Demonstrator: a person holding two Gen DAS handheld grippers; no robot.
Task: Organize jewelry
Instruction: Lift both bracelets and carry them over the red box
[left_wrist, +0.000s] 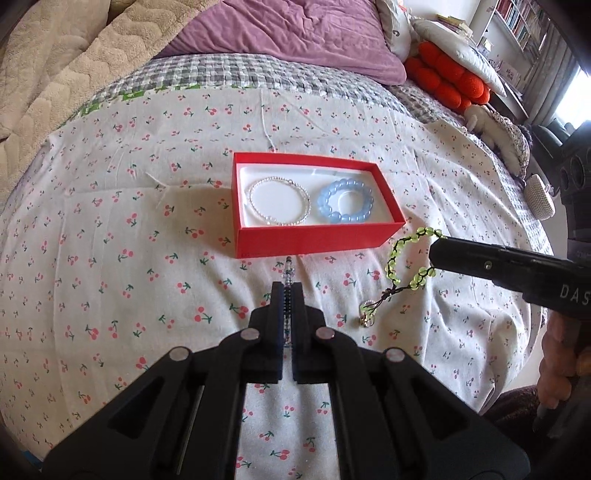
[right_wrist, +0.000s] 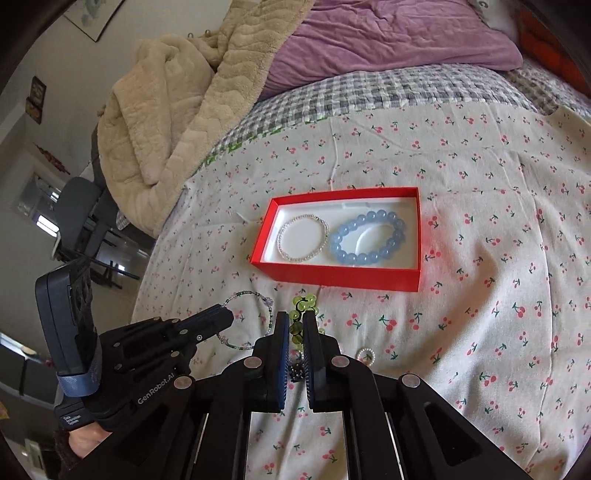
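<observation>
A red box (left_wrist: 310, 242) (right_wrist: 343, 275) lies on the cherry-print bedspread. It holds a white pearl bracelet (left_wrist: 279, 200) (right_wrist: 303, 238) and a blue bead bracelet (left_wrist: 345, 201) (right_wrist: 369, 236). My left gripper (left_wrist: 287, 288) (right_wrist: 229, 317) is shut on a thin seed-bead bracelet (left_wrist: 289, 273) (right_wrist: 251, 321), just in front of the box. My right gripper (right_wrist: 296, 317) (left_wrist: 436, 247) is shut on a green bead bracelet (left_wrist: 408, 258) (right_wrist: 303, 306), which hangs from it, right of the box.
A small pearl ring (right_wrist: 365, 356) and a dark bead piece (right_wrist: 295, 371) lie on the bedspread near my right gripper. A purple quilt (left_wrist: 295, 33), a beige blanket (right_wrist: 177, 110) and orange cushions (left_wrist: 447, 81) lie beyond the box.
</observation>
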